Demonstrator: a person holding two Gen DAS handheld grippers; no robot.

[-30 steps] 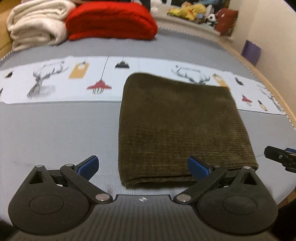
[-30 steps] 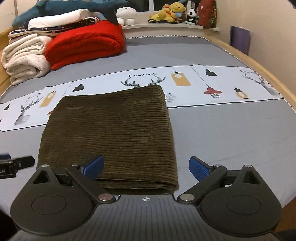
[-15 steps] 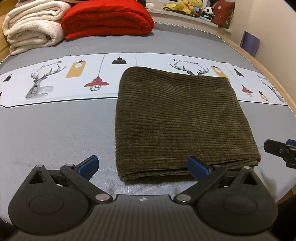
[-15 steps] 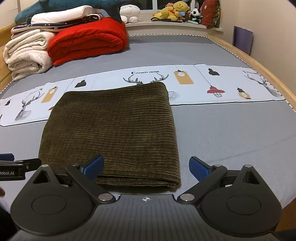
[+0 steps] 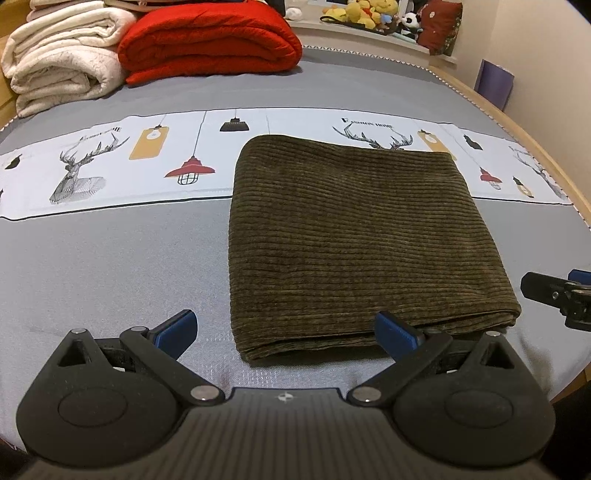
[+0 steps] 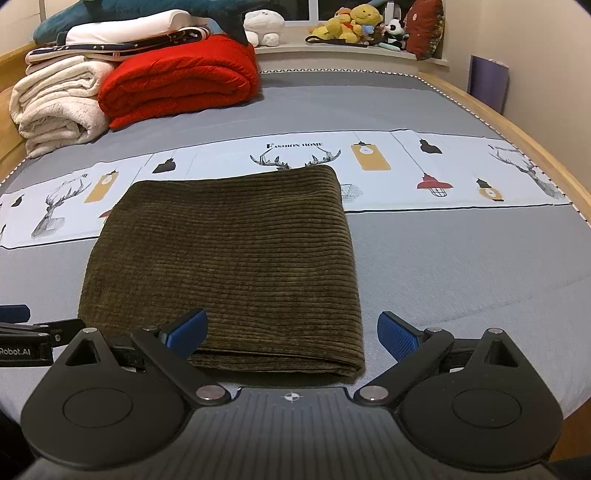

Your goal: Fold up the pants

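Note:
The dark olive corduroy pants (image 5: 354, 236) lie folded into a neat rectangle on the grey bed; they also show in the right wrist view (image 6: 229, 258). My left gripper (image 5: 284, 330) is open and empty, just in front of the fold's near left corner. My right gripper (image 6: 291, 332) is open and empty, just in front of the near right corner. Each gripper's tip shows at the edge of the other's view: the right one (image 5: 554, 295) and the left one (image 6: 26, 332).
A white printed runner (image 5: 110, 166) crosses the bed under the pants' far edge. A red folded quilt (image 5: 210, 37) and cream blankets (image 5: 59, 59) are stacked at the far left. Plush toys (image 6: 354, 26) line the sill. The wooden bed edge (image 6: 517, 129) curves along the right.
Both grippers have pulled back and risen a little from the folded pants. The pants have not moved.

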